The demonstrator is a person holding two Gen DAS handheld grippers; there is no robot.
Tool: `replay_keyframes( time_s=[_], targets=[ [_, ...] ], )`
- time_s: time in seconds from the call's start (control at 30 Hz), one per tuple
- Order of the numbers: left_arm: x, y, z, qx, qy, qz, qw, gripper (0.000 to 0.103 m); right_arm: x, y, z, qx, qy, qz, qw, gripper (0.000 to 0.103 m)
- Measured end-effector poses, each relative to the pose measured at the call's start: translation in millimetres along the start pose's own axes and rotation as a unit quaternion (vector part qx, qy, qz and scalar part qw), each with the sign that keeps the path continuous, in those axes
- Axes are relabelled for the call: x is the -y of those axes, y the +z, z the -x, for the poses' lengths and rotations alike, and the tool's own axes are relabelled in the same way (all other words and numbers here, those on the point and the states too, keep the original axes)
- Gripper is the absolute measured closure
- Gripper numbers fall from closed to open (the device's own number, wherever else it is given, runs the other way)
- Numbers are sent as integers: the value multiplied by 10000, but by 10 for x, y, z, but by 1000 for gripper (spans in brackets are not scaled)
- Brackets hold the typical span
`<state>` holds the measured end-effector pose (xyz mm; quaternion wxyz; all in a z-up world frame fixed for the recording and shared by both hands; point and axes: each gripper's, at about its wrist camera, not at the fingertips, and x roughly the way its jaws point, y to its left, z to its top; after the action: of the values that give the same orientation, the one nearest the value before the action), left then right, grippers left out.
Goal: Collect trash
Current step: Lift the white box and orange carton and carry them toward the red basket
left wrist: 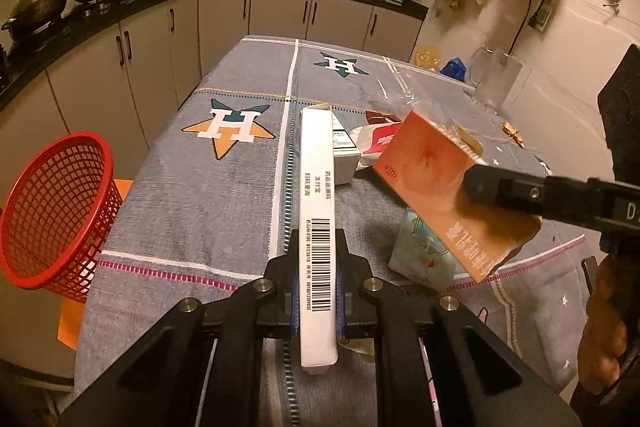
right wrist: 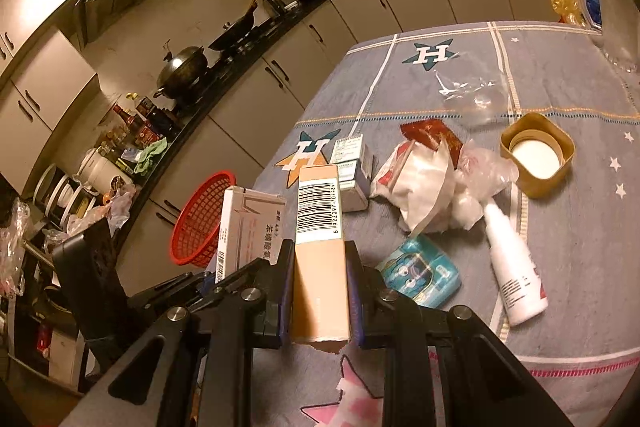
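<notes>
Kitchen table [left wrist: 192, 187], white box [left wrist: 317, 211] pointing away lengthwise

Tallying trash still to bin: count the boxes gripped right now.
2. A white box in the left hand-held gripper; an orange box in the right hand-held gripper. None seems hidden.

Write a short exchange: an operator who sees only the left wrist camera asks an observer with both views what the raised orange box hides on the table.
Operator: What lies behind the orange box?
Observer: A white bottle, lying on its side next to a teal packet.
Operator: Anything further back?
Observer: A tan square tub, open side up, white inside.
</notes>
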<state>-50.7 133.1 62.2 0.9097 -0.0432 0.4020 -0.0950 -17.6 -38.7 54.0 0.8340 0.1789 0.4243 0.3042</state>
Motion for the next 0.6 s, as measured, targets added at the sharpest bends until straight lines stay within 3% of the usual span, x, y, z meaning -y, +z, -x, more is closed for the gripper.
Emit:
replay_keyframes(
  time_s=[0.6],
  targets=[
    [-57, -29, 54, 42, 63, 46, 10000, 91, -31, -26, -81, -100, 18, 51, 9999, 78]
  ],
)
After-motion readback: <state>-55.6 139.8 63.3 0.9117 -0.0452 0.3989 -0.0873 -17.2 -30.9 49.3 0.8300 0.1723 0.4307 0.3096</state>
